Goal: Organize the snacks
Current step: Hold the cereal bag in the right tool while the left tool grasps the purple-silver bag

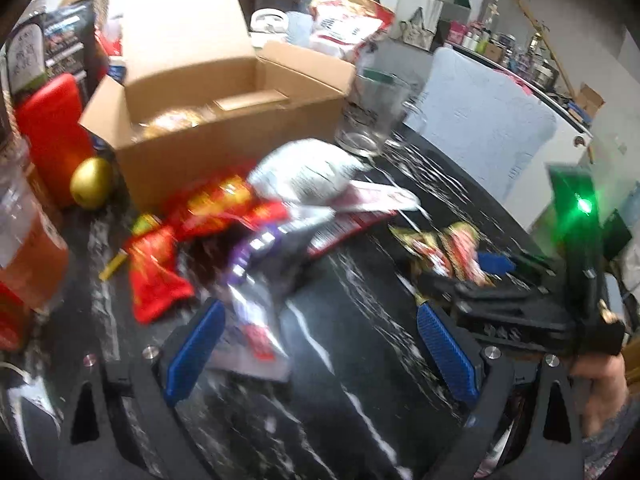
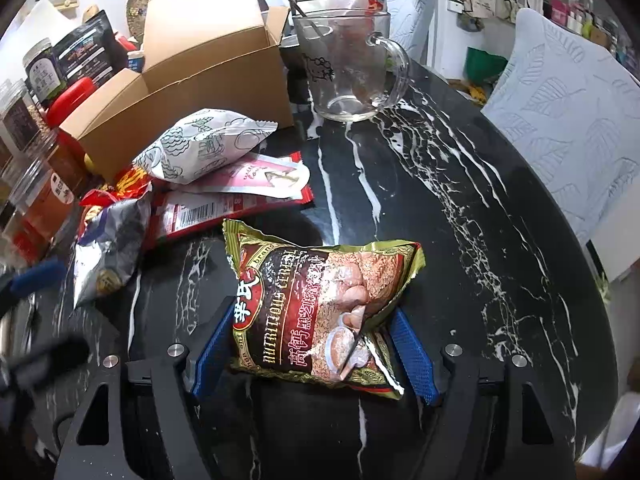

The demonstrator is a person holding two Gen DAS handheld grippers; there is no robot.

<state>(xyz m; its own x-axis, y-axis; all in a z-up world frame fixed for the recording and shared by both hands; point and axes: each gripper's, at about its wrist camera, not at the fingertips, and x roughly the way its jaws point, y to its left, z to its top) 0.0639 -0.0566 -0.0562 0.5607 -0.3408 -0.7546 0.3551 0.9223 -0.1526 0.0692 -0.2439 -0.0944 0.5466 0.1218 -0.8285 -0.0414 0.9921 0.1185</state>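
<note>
Gold-edged cereal packet (image 2: 320, 308) lies flat on the black marble table (image 2: 460, 208), clamped between the right gripper (image 2: 312, 356)'s blue pads (image 2: 412, 360). Left gripper (image 1: 320, 352) jaws apart, nothing gripped; a silver-purple packet (image 1: 256, 280) lies just beyond its left pad. Remaining snack pile (image 1: 224, 216) sits in front of the open cardboard box (image 1: 224, 120), glass mug (image 2: 348, 68) beside the box. Left view is blurred.
</note>
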